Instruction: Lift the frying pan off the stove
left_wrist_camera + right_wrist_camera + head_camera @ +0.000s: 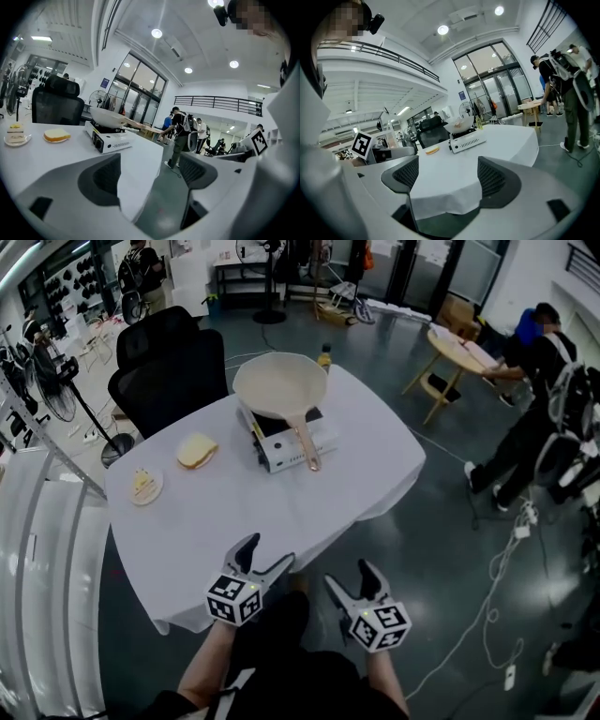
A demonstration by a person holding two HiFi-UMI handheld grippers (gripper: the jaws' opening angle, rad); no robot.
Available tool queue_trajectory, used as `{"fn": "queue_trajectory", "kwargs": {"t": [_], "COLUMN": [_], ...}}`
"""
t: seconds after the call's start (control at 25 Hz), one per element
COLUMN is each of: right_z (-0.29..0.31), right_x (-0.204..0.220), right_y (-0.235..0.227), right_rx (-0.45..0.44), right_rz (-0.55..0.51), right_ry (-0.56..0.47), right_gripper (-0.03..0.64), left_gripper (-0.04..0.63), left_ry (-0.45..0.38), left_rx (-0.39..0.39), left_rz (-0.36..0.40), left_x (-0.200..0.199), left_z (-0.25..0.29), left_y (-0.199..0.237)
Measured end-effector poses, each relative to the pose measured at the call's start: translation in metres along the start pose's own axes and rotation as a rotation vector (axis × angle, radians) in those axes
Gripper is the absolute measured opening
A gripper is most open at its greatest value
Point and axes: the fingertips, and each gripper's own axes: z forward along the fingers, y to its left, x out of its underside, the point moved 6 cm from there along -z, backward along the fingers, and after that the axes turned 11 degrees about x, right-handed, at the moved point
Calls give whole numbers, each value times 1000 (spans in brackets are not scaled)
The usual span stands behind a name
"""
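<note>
In the head view, the task is judged to be not yet started: nothing has been lifted, and the whole reach, the grasp and the lift are left to be done.

Nearest to the person, the left gripper (265, 554) and the right gripper (349, 576) are held side by side, just off the near edge of the counter (234, 517). In the left gripper view and the right gripper view, the jaws of each are seen wide apart. Nothing is held or touched by them; only the hanging cloth of the counter and the floor are seen through the gaps.

Further on, at the left part of the counter, a small plate (145, 487) is seen with what is perhaps a piece of cake, though it is too small to be told surely. Just beyond it, a sandwich (197, 451) is laid.

Toward the far side, the stove (281, 457) is placed, and the frying pan (279, 385) is resting on top of it, well apart from both grippers. Its handle (305, 442) is turned toward the person, so it is probably the part to be gripped. Behind the pan, a bottle (324, 356) is standing.
</note>
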Motion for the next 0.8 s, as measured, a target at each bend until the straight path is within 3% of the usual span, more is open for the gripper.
{"fn": "queue_trajectory", "kwargs": {"t": [0.44, 0.8], "right_z": [97, 170], "right_x": [-83, -121], "right_y": [-38, -46], "right_rx": [-16, -92], "right_rz": [-35, -48], "right_ry": [-30, -1], "right_gripper": [382, 382], "left_gripper": [383, 383], "left_ry": [-63, -120], "left_rx": [-24, -61], "left_rz": [6, -80], "left_x": [-80, -107], "left_z": [78, 112], "left_y": [78, 128]}}
